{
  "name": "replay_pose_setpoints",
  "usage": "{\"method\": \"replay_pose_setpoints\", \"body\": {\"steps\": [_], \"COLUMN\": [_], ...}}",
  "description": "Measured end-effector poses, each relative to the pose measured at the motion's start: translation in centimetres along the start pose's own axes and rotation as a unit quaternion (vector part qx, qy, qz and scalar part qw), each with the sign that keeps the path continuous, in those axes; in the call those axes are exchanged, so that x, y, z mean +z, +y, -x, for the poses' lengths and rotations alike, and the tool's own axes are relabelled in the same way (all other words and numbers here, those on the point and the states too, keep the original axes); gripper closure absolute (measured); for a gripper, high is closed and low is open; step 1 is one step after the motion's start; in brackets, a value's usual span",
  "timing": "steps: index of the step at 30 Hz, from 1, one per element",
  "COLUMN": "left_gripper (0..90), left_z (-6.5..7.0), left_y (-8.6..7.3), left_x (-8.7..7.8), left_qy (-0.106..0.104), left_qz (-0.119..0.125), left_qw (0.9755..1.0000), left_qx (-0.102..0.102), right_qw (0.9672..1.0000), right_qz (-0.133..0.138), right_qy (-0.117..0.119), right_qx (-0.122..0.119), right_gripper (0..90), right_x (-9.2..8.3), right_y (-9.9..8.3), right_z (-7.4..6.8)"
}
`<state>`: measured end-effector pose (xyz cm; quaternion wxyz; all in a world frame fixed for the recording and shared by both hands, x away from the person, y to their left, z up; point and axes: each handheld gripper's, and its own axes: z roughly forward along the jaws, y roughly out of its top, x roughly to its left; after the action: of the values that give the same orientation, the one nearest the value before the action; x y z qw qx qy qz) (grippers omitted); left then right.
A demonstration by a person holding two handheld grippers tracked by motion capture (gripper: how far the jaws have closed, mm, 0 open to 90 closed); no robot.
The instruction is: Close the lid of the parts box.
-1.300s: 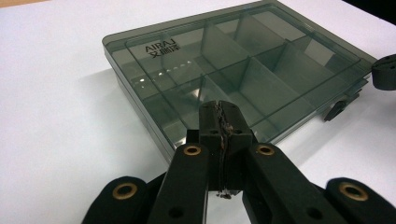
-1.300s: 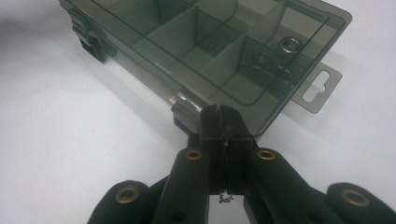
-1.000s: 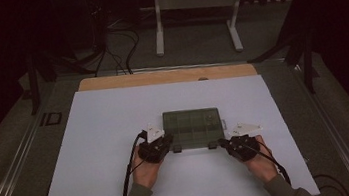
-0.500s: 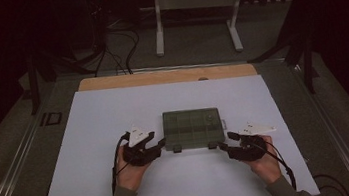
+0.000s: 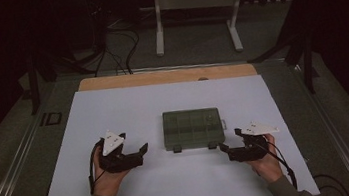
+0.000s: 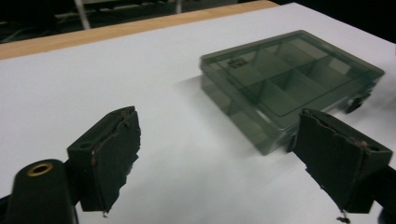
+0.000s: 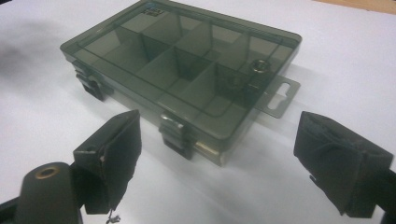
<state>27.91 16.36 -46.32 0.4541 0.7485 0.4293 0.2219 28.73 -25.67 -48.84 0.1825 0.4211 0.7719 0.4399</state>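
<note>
A smoky, see-through compartment box [image 5: 193, 127] lies closed on the white sheet [image 5: 113, 110], with two latches on its near side. A small metal ring [image 7: 258, 66] sits in one compartment. My left gripper [image 5: 141, 152] hovers left of the box, well clear of it. Its jaws have just been opening and nothing is between them [image 6: 224, 163]; the box [image 6: 289, 79] lies ahead to the right. My right gripper [image 5: 225, 149] is by the box's near right corner. Its jaws have also just been opening, and they stand wide and empty [image 7: 219, 158] before a latch [image 7: 175, 133].
A wooden board edge [image 5: 160, 77] runs along the far side of the white sheet. Beyond it stand a metal frame [image 5: 196, 4] and loose cables [image 5: 116, 49] on the dark floor. A hang tab [image 7: 280, 98] sticks out from the box's right end.
Both grippers were shut at the box's near corners a second ago. Now both are open; the left one has drawn away to the left, while the right has stayed near its corner.
</note>
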Motion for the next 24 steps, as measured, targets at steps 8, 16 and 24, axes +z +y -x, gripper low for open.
{"method": "replay_pose_setpoints", "body": {"steps": [8,16,24], "left_gripper": [8.0,2.7,2.4], "left_z": [-1.6,-3.3,-4.5], "left_y": [-1.1,-2.0,-3.1], "left_x": [-1.3,-2.7,-3.9], "left_qy": [0.04,0.057,0.071], "left_qz": [-0.003,0.002,0.003], "left_qw": [0.9991,0.998,0.997], "left_qx": [-0.011,-0.029,-0.03], "right_qw": [0.9997,0.9988,0.9971], "right_qz": [0.011,0.024,0.042], "right_qy": [-0.009,-0.035,-0.048], "right_qx": [0.017,0.023,0.041], "right_gripper": [14.6,14.2,13.7], "right_x": [-0.5,-1.2,-2.5], "right_y": [-0.4,-0.8,-1.2], "right_z": [0.7,1.4,2.2]}}
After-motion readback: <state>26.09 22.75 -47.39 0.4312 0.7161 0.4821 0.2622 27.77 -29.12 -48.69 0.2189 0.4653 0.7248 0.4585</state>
